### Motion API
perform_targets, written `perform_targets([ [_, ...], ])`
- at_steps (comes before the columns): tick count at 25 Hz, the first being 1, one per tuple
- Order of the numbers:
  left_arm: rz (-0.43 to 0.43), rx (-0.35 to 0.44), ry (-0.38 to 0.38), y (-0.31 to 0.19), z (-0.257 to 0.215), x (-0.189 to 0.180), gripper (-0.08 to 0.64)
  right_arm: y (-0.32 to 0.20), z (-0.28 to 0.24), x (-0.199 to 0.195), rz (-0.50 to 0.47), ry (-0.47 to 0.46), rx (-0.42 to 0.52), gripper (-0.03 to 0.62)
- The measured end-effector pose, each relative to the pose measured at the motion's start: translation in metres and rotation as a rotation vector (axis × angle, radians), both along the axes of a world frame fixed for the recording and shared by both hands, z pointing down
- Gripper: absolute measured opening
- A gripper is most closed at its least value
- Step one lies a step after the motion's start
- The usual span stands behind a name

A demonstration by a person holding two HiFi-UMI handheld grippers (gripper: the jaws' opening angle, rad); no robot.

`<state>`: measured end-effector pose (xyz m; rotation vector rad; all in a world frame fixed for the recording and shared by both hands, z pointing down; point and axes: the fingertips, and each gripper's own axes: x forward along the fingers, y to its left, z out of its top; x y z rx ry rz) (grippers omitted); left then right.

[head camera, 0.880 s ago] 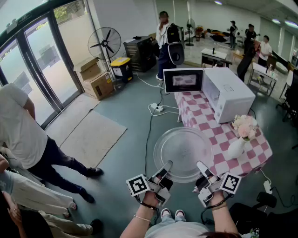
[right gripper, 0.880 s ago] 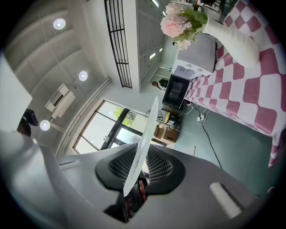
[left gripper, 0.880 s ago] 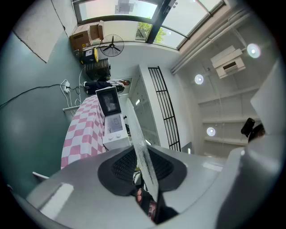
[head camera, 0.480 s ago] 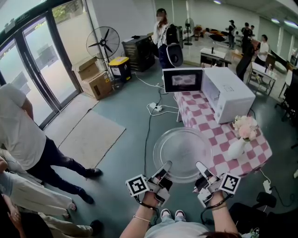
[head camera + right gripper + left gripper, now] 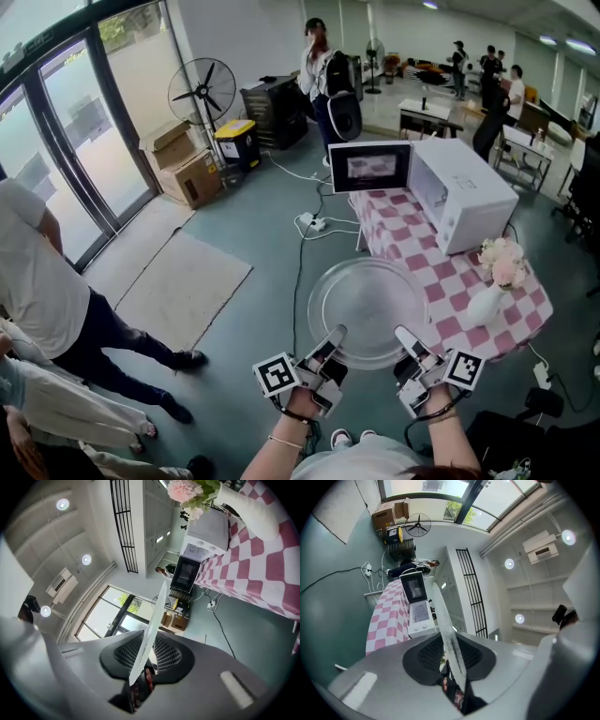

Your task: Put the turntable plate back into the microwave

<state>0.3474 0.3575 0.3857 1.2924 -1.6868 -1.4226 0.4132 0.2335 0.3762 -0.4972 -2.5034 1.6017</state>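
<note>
While both grippers sit roughly level out in front of the person, the glass turntable plate [image 5: 368, 305] is up in the air, reaching forward from the two of them. It's not in the microwave [image 5: 466, 187] at this point.

The left hand-held gripper [image 5: 330, 343] has its jaws pinched onto the near rim of the plate on its own side. The right hand-held gripper [image 5: 409, 343] is doing the same thing on the other side. So the plate is carried by two grips on its near edge, with nothing else under it.

From each gripper's own view you see the plate edge-on, running straight out from between the black pads. The jaws are only a little apart and the glass rim fills that gap, so both are properly clamped on.

The microwave is well ahead of the plate's far edge and a bit to the right of the right hand-held gripper. It stands on the far end of the worktop [image 5: 412, 246], which has a pink and white checked cloth. Its door [image 5: 368, 165] is swung wide open, sticking out to the left.

A white vase [image 5: 484, 302] with pale flowers stands on the near end of the worktop, ahead and to the right of the right hand-held gripper, not touching the plate.
</note>
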Motion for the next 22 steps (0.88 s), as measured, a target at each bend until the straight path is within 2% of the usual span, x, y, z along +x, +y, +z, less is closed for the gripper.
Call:
perform_targets([
  [4, 0.007, -0.019, -0.001, 0.011, 0.007, -0.018, 0.055, 0.009, 0.008, -0.016, 0.012, 0.014, -0.002, 0.063],
  [13, 0.002, 0.006, 0.030, 0.011, 0.017, -0.063, 0.055, 0.010, 0.016, -0.062, 0.006, 0.042, 0.009, 0.063],
  [22, 0.004, -0.028, 0.025, -0.026, 0.027, -0.148, 0.055, -0.029, 0.027, -0.146, 0.012, 0.062, -0.003, 0.063],
])
